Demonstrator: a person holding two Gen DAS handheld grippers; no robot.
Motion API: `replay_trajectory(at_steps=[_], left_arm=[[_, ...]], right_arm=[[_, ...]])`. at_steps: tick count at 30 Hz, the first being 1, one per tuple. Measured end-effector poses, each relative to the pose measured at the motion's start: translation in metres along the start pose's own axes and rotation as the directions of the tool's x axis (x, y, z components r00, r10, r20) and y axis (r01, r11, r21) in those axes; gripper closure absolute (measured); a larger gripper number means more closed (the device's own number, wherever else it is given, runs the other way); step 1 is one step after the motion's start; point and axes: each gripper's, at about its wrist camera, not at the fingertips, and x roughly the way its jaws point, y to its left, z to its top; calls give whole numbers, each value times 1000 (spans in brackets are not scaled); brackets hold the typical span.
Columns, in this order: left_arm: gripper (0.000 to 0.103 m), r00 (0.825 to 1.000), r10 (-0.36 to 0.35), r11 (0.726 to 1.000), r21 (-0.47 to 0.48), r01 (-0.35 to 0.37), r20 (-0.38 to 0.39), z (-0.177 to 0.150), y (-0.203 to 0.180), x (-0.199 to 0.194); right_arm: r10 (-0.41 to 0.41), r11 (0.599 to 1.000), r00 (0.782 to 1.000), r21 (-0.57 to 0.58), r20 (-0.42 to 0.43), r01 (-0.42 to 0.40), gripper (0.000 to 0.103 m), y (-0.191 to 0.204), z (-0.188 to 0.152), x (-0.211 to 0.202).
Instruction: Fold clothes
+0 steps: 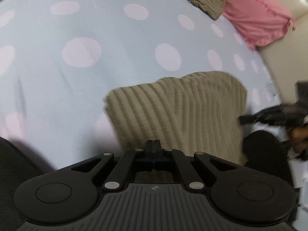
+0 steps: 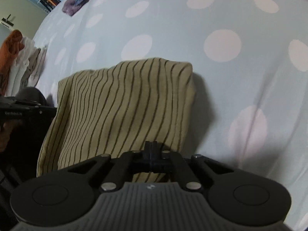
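**Both grippers closed at the near hem of the striped garment, fold about to be carried over**

Striped beige garment [image 2: 123, 111] lies on the dotted bedsheet [image 2: 221, 19], already a compact rectangle, filling the middle of the right wrist view from about 6 o'clock up toward 12. In the left wrist view the same garment [image 1: 179, 113] sits centre to 3 o'clock.

Left gripper [image 1: 153, 144]: fingers fully together, tips at the garment's near edge. Right gripper [image 2: 152, 146]: fingers likewise pressed together at the near edge. Whether cloth is pinched between either pair cannot be told; the tips hide the contact.

Judgement: step in hand is the grasp of the near edge for another fold.

Next move calls for lifting both corners together, level, and carrying them toward 12 o'clock to meet the far edge, keeping tension even so the layers do not slide.

Elsewhere: pink cloth [image 1: 256, 13] and a grey-brown crumpled item [image 1: 204, 0] at 1 o'clock, well apart.
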Motion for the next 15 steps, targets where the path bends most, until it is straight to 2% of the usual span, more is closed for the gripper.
replay_trajectory(at_steps=[3, 6, 7, 8, 9, 10, 11, 12, 15], left_arm=[[103, 995, 101, 994, 33, -101, -9, -3, 7, -5], [103, 994, 103, 995, 10, -103, -18, -3, 15, -7], [100, 994, 105, 994, -1, -105, -19, -3, 14, -9], [97, 995, 102, 995, -11, -102, -19, -2, 13, -11], [85, 997, 78, 997, -22, -78, -12, -2, 12, -13], [66, 999, 54, 998, -33, -54, -4, -2, 11, -15], [55, 1000, 28, 999, -42, -28, 6, -2, 11, -15], [46, 1000, 15, 999, -43, -15, 12, -2, 10, -14], [47, 1000, -16, 999, -51, 16, -3, -1, 8, -10]], right_arm=[[-55, 998, 998, 20, 23, 55, 103, -13, 4, -9], [-68, 997, 997, 40, 37, 67, 101, -22, 8, -13], [-59, 997, 997, 46, 44, 57, 94, -24, 9, -14], [-41, 998, 998, 43, 52, 39, 81, -23, 11, -16], [-18, 999, 998, 36, 59, 16, 67, -21, 14, -18], [4, 999, 998, 32, 64, -6, 37, -20, 16, -20], [15, 1000, 998, 24, 58, -17, 27, -17, 17, -19], [21, 1000, 999, 13, 43, -22, 27, -13, 17, -16], [39, 999, 999, 14, -5, -39, 27, -7, 17, 0]])
